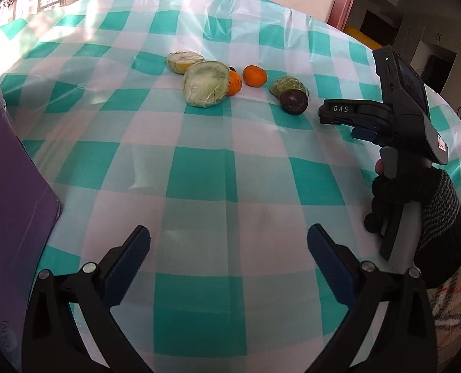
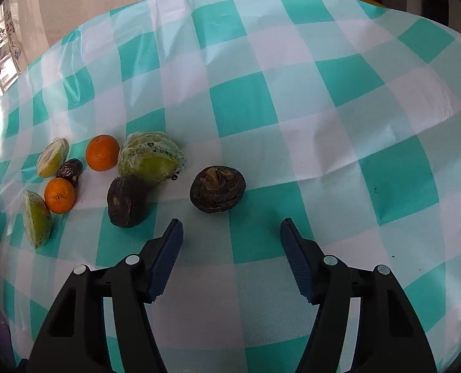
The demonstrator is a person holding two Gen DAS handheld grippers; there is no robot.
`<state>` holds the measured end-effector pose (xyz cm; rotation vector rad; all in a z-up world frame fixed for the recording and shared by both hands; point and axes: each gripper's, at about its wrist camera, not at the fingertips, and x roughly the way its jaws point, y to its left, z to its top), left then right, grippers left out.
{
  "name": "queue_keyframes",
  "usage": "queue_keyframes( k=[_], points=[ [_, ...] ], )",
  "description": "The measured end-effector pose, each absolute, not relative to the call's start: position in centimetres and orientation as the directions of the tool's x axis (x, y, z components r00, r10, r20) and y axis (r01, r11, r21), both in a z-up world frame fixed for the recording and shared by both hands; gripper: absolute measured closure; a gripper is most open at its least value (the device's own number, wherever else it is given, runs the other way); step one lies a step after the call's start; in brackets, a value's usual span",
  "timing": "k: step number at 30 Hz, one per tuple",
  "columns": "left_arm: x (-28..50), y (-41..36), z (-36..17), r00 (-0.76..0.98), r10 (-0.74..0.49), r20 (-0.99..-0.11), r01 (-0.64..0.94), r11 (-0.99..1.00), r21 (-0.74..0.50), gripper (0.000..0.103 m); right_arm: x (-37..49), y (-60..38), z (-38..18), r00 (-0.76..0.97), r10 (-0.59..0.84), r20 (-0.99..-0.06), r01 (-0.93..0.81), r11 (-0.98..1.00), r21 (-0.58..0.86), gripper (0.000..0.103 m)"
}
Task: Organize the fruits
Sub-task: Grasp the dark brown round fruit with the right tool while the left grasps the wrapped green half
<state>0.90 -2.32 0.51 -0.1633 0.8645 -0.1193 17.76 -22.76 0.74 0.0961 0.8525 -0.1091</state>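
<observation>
just in front of the dark round fruit (image 2: 218,189), which lies apart to the right of the fruit cluster (image 2: 106,168), the right gripper (image 2: 230,245) is apart and empty, probably approaching to grasp it; the left gripper (image 1: 228,248) also stands apart.

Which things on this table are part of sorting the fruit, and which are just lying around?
Part of the job:
two oranges
wrapped green halves
dark fruits

Lying about:
purple box
checked tablecloth
</observation>
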Motion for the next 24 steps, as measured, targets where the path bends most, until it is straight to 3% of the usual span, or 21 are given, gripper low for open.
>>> queue_keyframes(
  k=[6, 7, 8, 17, 24],
  points=[
    [2.1, -2.2, 0.9, 0.666, -0.141, -0.732, 0.008, 0.983, -0.183, 0.002, 20.2, -21.6, 0.9, 0.644, -0.078, -0.761, 0.110, 0.994, -0.008, 0.045],
    [2.6, -2.1, 1.0, 0.672, -0.139, -0.728, 0.001, 0.982, -0.187, 0.002, 20.1, -21.7, 1.1, 0.648, -0.080, -0.758, 0.114, 0.993, -0.008, 0.058],
    [3.1, -2.0, 1.1, 0.673, -0.137, -0.726, -0.007, 0.981, -0.192, 0.002, 20.0, -21.8, 1.2, 0.653, -0.080, -0.753, 0.120, 0.993, -0.002, 0.064],
    [10.3, -1.3, 1.6, 0.687, -0.067, -0.724, -0.098, 0.978, -0.184, 0.002, 18.8, -27.0, 1.4, 0.708, 0.132, -0.694, 0.129, 0.942, 0.310, 0.064],
    [15.9, -1.2, 1.8, 0.680, -0.023, -0.733, -0.133, 0.979, -0.154, 0.004, 18.1, -27.4, 2.0, 0.714, 0.156, -0.683, 0.115, 0.935, 0.334, 0.064]
  ],
)
